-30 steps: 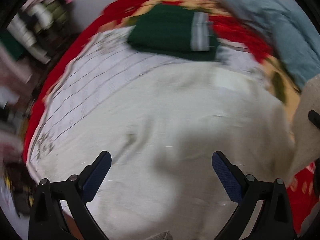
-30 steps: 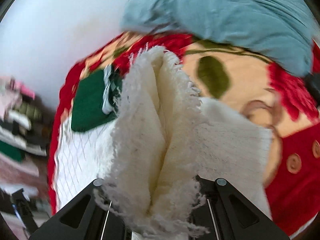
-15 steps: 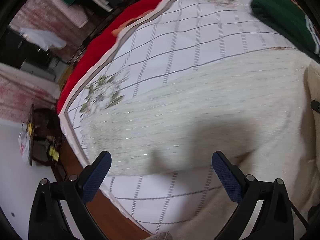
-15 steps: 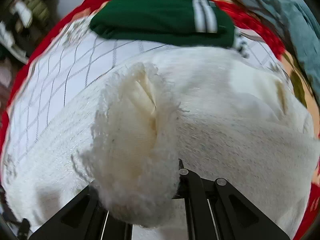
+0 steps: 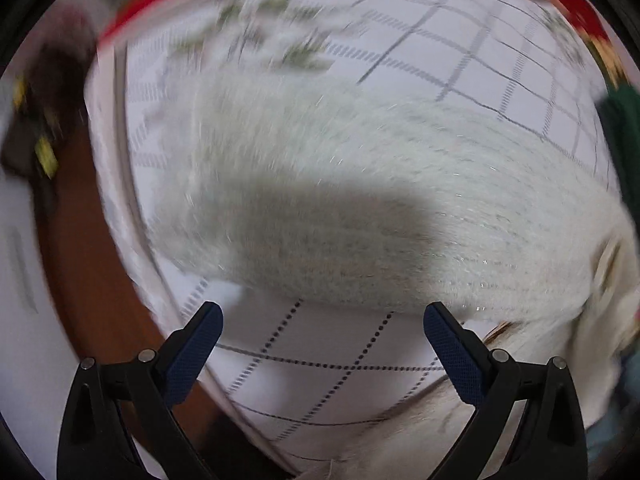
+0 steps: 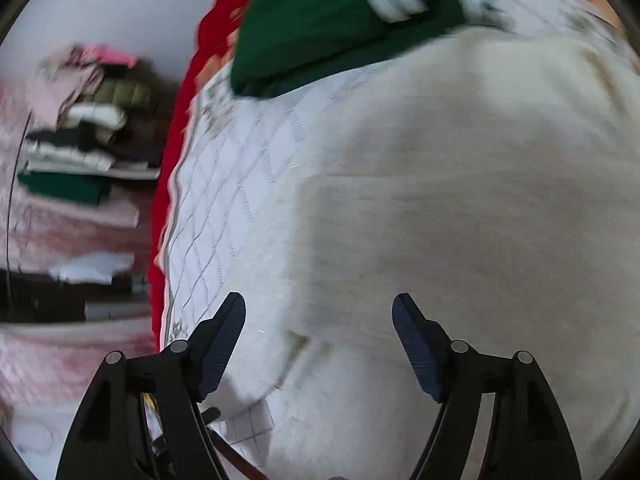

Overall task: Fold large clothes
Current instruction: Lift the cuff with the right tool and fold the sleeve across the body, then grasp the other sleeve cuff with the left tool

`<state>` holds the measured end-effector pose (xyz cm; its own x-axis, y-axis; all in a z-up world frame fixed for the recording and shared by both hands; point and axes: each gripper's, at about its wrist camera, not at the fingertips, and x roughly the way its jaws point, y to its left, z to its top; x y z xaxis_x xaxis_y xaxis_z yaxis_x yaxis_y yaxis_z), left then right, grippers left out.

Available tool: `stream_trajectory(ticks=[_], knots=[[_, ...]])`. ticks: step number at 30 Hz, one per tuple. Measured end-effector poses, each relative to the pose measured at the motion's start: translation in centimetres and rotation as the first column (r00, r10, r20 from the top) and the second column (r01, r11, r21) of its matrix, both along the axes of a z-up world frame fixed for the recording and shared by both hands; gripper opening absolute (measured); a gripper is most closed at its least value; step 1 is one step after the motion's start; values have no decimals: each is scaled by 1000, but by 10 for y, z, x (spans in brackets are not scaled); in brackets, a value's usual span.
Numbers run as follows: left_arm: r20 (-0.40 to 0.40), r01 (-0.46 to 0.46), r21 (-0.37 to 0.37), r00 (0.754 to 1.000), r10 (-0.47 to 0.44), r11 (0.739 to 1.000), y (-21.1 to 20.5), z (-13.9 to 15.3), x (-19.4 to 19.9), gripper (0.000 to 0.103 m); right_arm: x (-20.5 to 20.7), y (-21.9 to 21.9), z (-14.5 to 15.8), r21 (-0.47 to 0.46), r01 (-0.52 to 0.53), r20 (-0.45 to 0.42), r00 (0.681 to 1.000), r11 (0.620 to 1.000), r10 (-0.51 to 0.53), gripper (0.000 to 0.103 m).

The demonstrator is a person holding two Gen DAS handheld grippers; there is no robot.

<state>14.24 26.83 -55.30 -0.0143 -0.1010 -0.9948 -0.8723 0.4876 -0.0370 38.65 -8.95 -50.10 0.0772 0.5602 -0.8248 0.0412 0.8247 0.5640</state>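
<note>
Currently both of your grippers stand open and empty. The left gripper (image 5: pixel 322 330) shows its blue pads spread wide at the bottom of the left wrist view, with nothing between them. The right gripper (image 6: pixel 318 322) has just been opening; its jaws are now parted at the bottom of the right wrist view, and no fabric sits between them.

The cream knit garment (image 6: pixel 460 200) lies spread on the checked white bedcover (image 6: pixel 224 200). In the right wrist view it fills the centre and right of the frame. In the left wrist view the same cream knit garment (image 5: pixel 360 200) crosses the middle of the frame, with its lower edge just above the pads and bare bedcover (image 5: pixel 320 368) directly under them. A folded green garment (image 6: pixel 340 20) rests at the top of the right wrist view, touching or just overlapping the cream one; motion blur prevents a firmer reading.

Handling notes, as a judgement:
- Expect a soft, limp, fairly bulky knit. It will sag and stretch when lifted by a single point.
- The fuzzy surface should grip the pads well; slipping is unlikely.
- Take hold at the hem or a corner, pinching through the full thickness of the edge.
- Grip two well-separated points, one per gripper, so the fold line stays straight.
- Avoid catching the bedcover beneath the edge.
</note>
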Motion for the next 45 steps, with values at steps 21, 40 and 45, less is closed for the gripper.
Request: stream_trajectory(ticks=[21,40,45], knots=[[421,-291,-26,864,275,956,110,-16,40,41,-7,-22,-40,-85,123,-124,983,989,-133,78],[461,-306,231,870,173,924,117,-1,98,11,4,32,-40,-435,0,-3,1000,901,-2,78],[465,-204,414,885,-13,887,102,52,117,8,9,57,-49,-573,-49,70,992,818,109,78]])
